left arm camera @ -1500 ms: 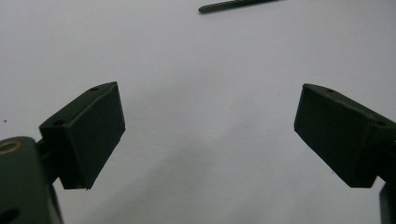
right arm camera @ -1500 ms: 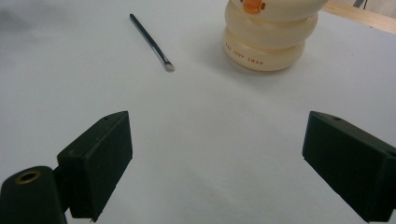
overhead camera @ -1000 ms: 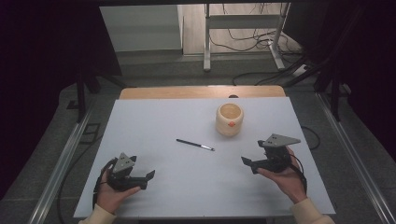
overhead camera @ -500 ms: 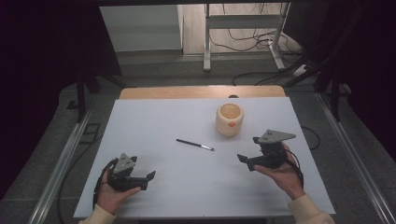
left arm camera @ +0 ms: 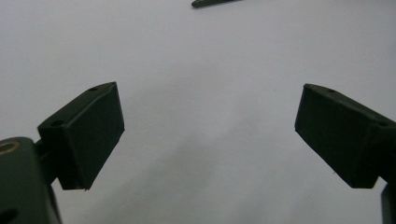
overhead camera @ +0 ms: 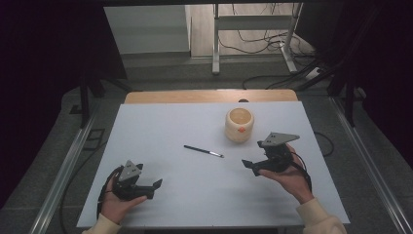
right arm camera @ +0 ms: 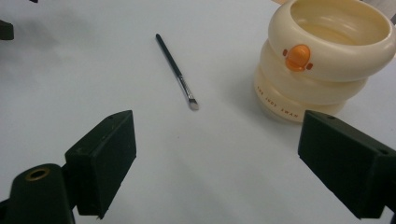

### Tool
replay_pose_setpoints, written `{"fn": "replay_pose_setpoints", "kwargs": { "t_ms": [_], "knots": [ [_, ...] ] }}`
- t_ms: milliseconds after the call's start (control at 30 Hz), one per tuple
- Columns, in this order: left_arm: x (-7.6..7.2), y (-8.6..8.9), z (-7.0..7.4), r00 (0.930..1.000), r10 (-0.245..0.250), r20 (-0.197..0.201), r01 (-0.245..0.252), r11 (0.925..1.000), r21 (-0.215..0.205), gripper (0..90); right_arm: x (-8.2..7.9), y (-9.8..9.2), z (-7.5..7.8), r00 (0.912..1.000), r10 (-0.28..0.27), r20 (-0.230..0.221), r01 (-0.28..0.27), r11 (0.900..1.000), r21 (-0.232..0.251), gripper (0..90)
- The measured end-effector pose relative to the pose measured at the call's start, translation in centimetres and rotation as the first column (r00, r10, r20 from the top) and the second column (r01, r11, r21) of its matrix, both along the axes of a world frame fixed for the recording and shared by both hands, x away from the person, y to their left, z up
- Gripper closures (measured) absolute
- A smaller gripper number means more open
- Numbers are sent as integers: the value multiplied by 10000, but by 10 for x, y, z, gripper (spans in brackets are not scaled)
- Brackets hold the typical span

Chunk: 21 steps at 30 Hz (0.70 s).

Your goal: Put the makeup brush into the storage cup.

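The thin brush (overhead camera: 203, 151) lies flat on the white table (overhead camera: 160, 126), near the cream cup (overhead camera: 239, 125). The right tool (overhead camera: 249, 165) is wide open and near it. It should come down over the brush's middle, then close gently. The left tool (overhead camera: 157, 185) waits open.

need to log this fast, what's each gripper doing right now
Left gripper: open, jaws wide apart, holding nothing, above the bare table.
Right gripper: open, jaws wide apart, holding nothing, facing the brush and cream cup.
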<state>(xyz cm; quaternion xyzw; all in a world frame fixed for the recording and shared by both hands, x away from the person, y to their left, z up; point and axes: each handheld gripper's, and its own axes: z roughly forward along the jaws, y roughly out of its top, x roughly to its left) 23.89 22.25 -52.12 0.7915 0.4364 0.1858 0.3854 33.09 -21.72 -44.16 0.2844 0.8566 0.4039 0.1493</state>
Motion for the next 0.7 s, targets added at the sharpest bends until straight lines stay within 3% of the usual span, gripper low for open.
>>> {"fn": "replay_pose_setpoints", "kwargs": {
  "t_ms": [700],
  "knots": [
    [-1,0,1,10000,89,5,-89,10000,16,83,13,34,0,9975,692,-174,-697,9970,-326,125]
  ]
}}
